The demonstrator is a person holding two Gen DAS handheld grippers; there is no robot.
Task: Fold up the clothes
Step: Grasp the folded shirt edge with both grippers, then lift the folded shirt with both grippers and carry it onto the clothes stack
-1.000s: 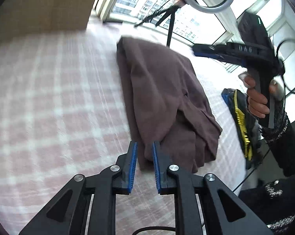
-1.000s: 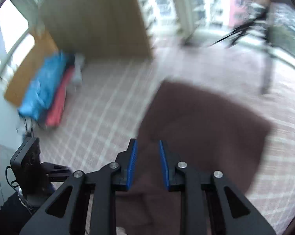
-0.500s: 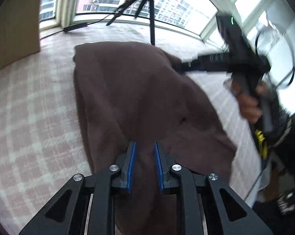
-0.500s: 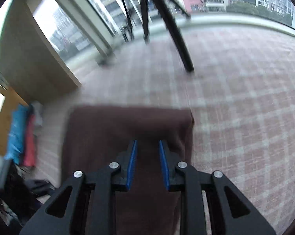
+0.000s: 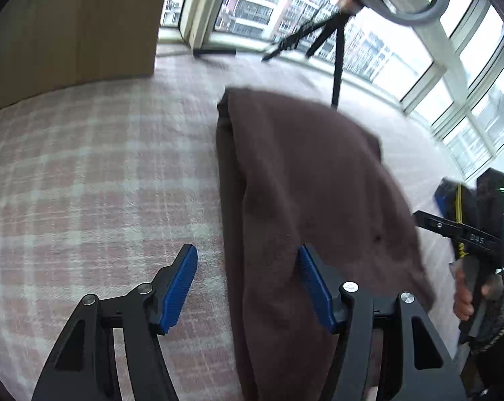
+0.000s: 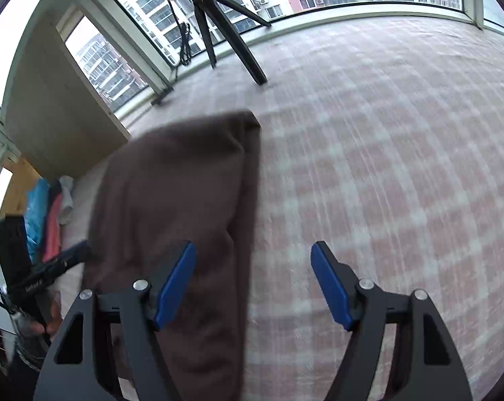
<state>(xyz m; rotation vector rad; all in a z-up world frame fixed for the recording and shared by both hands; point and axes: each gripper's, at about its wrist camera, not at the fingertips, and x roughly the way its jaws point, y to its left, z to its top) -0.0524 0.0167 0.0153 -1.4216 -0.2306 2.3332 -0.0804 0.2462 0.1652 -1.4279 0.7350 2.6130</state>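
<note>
Brown garment is laid on the pink checked bed cover as a long, narrow band of several layers, and its far end reaches toward the window. It is judged that this shape was made by folding the sides inward, so that one fold across the length is what remains.

The left gripper is held low over the near end of the cloth. Its jaws are spread wide and nothing is pinched between them; the left edge of the garment lies between the two blue pads, and the right pad is partly covered by a raised fold. This position seems chosen so that the near end can be taken.

The right gripper is also spread wide and empty. Its left pad is over the right edge of the garment, while the other pad is over bare cover. The two tools are placed at opposite sides of the same end, probably so that both corners can be lifted together.

A tripod stands by the window, and some coloured clothes are seen near the wooden headboard.
</note>
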